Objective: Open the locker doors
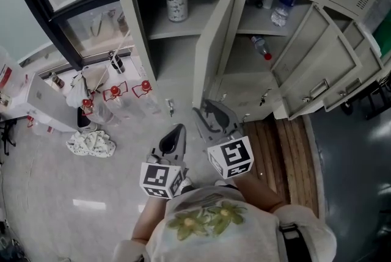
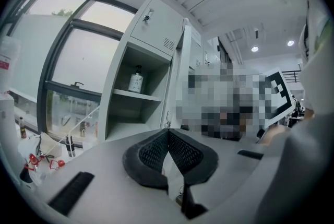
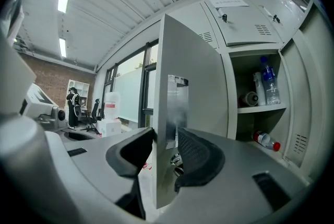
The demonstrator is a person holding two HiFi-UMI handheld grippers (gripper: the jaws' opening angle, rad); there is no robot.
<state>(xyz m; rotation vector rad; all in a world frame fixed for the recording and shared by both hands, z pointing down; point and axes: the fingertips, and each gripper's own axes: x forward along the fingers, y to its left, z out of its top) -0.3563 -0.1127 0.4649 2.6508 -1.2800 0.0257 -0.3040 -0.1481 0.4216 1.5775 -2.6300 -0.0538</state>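
Ease R hand-held gripper, jaws wide astride locker door edge, off w/o snagging latch; keep L hand-held gripper, shut & empty, clear.

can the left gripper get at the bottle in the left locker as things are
Probably yes: the locker door stands swung open, and from the left gripper the bottle shows with nothing in front of it. The shut jaws would have to open first.

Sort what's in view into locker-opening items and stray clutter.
Job: grey metal locker door, its edge between the jaws of the right tool; left tool, shut.
Clutter: white pump bottle; red-capped clear plastic bottle; crumpled patterned cloth.
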